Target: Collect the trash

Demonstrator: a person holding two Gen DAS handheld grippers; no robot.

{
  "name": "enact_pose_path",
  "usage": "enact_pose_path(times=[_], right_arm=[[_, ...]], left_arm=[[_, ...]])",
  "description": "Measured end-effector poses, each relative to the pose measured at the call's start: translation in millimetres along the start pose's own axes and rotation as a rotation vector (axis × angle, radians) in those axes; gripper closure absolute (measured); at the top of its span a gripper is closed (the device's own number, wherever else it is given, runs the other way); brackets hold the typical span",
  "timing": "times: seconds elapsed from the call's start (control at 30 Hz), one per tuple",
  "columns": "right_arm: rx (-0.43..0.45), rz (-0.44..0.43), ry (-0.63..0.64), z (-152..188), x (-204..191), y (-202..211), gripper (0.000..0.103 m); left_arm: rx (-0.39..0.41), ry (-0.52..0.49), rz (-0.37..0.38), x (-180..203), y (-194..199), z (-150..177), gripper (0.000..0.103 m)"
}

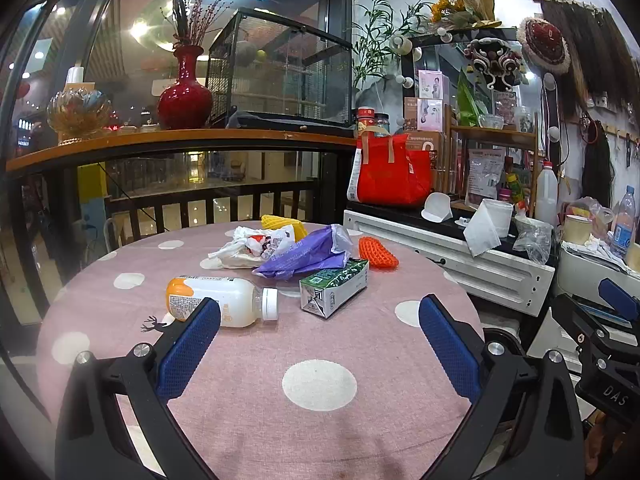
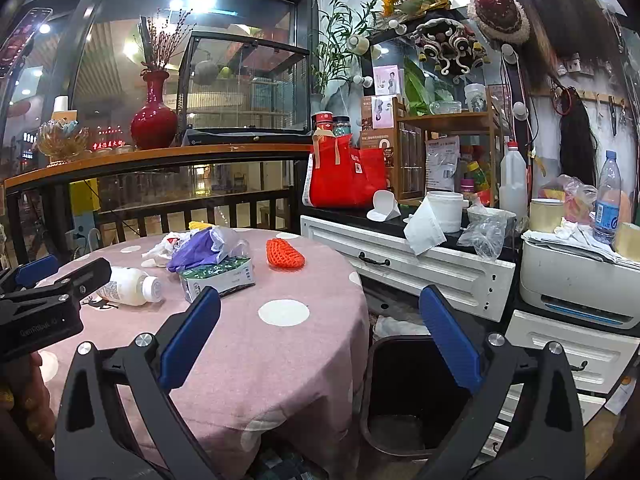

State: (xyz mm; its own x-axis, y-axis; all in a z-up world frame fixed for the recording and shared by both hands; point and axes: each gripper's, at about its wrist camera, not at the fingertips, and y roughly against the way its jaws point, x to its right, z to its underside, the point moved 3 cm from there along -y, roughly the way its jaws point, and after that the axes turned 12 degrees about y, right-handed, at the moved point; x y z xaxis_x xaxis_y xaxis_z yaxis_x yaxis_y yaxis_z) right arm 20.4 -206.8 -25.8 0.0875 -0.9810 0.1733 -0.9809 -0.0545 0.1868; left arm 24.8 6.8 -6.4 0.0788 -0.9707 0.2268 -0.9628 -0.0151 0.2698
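Trash lies on a round table with a pink dotted cloth (image 1: 256,360). A white bottle with an orange base (image 1: 222,300) lies on its side beside a green and white carton (image 1: 334,288). Behind them are a purple plastic bag (image 1: 308,252), a crumpled white wrapper (image 1: 252,246), a yellow foam net (image 1: 286,226) and an orange foam net (image 1: 378,254). My left gripper (image 1: 320,320) hovers open over the near table, short of the bottle and carton. My right gripper (image 2: 320,316) is open at the table's right edge, above a black bin (image 2: 404,392) on the floor. The bottle (image 2: 130,286), carton (image 2: 218,276) and orange net (image 2: 285,254) lie ahead to its left.
A white cabinet (image 2: 424,264) stands right of the table with a red bag (image 2: 346,172), paper roll (image 2: 438,214), bottles and clutter on top. A white printer (image 2: 580,280) sits farther right. A railing and a shelf with a red vase (image 1: 185,94) run behind the table.
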Motion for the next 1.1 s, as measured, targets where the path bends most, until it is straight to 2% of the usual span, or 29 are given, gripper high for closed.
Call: enact_pose_path(times=[1.1], right_arm=[[-0.004, -0.01, -0.015, 0.8, -3.0, -0.8, 0.005]], left_arm=[[-0.002, 0.001, 0.001, 1.3, -0.7, 0.8, 0.006]])
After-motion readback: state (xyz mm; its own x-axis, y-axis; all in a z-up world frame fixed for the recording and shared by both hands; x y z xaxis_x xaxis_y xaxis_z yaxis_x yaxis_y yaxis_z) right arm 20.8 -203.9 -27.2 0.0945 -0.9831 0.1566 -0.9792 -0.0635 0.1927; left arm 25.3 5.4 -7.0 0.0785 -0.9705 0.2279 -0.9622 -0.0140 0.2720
